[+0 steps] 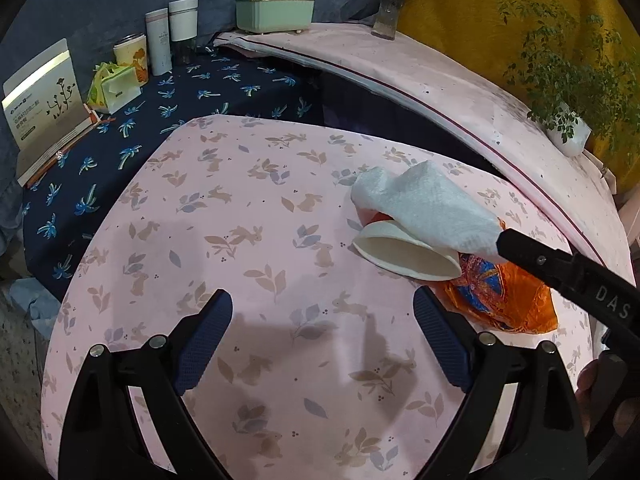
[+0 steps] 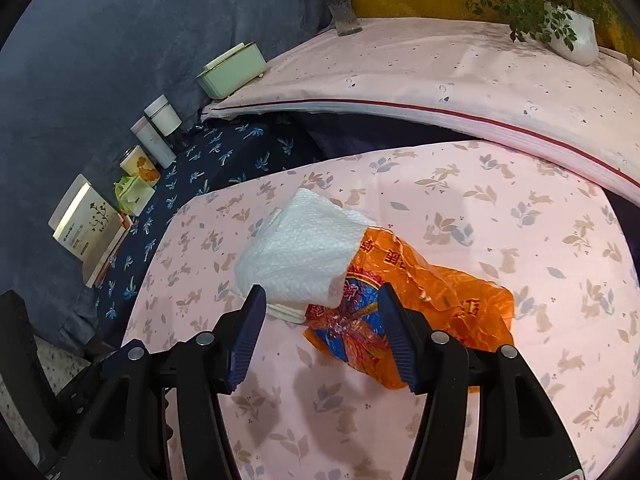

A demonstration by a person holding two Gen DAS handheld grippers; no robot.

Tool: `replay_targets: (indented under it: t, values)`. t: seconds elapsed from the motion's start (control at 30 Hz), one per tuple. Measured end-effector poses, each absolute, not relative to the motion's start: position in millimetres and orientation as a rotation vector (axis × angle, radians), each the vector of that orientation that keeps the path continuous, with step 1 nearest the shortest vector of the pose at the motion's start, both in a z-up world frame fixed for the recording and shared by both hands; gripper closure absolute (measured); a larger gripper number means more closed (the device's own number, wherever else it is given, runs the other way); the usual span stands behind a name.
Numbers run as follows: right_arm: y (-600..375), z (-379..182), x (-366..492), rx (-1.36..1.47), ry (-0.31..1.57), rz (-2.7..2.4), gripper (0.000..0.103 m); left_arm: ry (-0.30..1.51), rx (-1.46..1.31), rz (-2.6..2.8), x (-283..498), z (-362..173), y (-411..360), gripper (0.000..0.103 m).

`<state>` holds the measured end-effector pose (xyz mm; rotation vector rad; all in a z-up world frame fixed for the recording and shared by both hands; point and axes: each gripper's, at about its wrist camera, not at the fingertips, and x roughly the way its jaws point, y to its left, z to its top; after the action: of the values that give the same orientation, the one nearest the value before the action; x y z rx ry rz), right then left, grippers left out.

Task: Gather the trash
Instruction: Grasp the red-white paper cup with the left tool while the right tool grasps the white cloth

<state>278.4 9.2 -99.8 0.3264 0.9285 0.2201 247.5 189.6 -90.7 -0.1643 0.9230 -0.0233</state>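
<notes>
The left tongs [image 1: 323, 336] are hovering low over the pink rabbit-print cloth [image 1: 248, 240] that is covering the surface, and their two blue pads are standing spread wide, with nothing between them. The trash is lying together on this cloth, ahead and to the right of them: a white paper towel [image 1: 424, 208], a white paper cup [image 1: 408, 254] lying on its side with its mouth facing the left tongs, and an orange plastic bag [image 1: 508, 300] with a blue and red print.

In the right wrist view, the right tongs [image 2: 320, 336] are also spread, and they are sitting just over the pile, with one pad beside the paper towel [image 2: 304, 256] and the other pad in front of the orange plastic bag [image 2: 448, 292]. The pads are not pinching anything. The paper towel is lying partly on top of the bag and is covering most of the cup [image 2: 285, 312], so only a small white edge is showing there.

At the back, on a dark blue palm-print cloth [image 1: 192, 92], a book [image 1: 44, 108], some canisters [image 1: 160, 40] and a pale green box [image 1: 274, 12] are standing, well apart from the trash. A potted plant [image 2: 572, 36] is standing on a second pink cloth behind.
</notes>
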Motion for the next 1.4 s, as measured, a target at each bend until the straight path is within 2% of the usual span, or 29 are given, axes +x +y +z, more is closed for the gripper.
replay_targets:
  t: [0.13,0.2,0.27,0.33,0.37,0.57,0.77,0.87,0.9,0.93,1.0,1.3,1.4]
  values:
    - [17.5,-111.7,290.2,0.321,0.95,0.236,0.049,0.929,-0.164,-0.045,256.0,-97.4,184.8,0.016]
    - [19.1,-115.1,294.0,0.326,0.961,0.255,0.061,0.931,-0.162,-0.056,259.2,-100.0,180.9,0.016]
    - [21.8,-116.2,296.2,0.317,0.967,0.276,0.083,0.931,-0.16,-0.071,261.7,-101.5,176.2,0.016]
    - [23.7,-113.9,295.9,0.299,0.959,0.288,0.096,0.932,-0.161,-0.085,263.9,-102.2,170.6,0.017]
    - [23.7,-110.8,294.3,0.286,0.948,0.291,0.098,0.932,-0.164,-0.093,265.2,-102.4,167.6,0.017]
    - [0.6,-82.5,282.8,0.286,0.862,0.263,0.099,0.941,-0.194,-0.139,274.8,-101.7,144.7,0.018]
    - [-24.2,-73.7,275.1,0.299,0.842,0.235,0.099,0.986,-0.246,-0.168,292.2,-111.4,121.4,0.034]
    - [-33.9,-74.2,271.3,0.299,0.842,0.224,0.099,0.995,-0.262,-0.176,297.2,-115.0,112.1,0.049]
    - [-36.7,-74.4,269.9,0.301,0.842,0.224,0.099,0.997,-0.264,-0.181,298.0,-116.0,109.4,0.058]
    - [-39.7,-74.3,268.4,0.303,0.842,0.223,0.099,1.001,-0.263,-0.189,298.8,-117.0,107.0,0.072]
    - [-44.2,-73.7,264.1,0.302,0.839,0.222,0.099,1.016,-0.261,-0.212,299.5,-119.4,101.6,0.089]
    - [-63.2,-50.2,243.0,0.317,0.787,0.215,0.099,0.971,-0.231,-0.212,278.0,-89.1,86.2,0.101]
    - [-71.4,-34.7,232.3,0.321,0.757,0.212,0.099,0.938,-0.213,-0.196,268.3,-68.6,81.3,0.101]
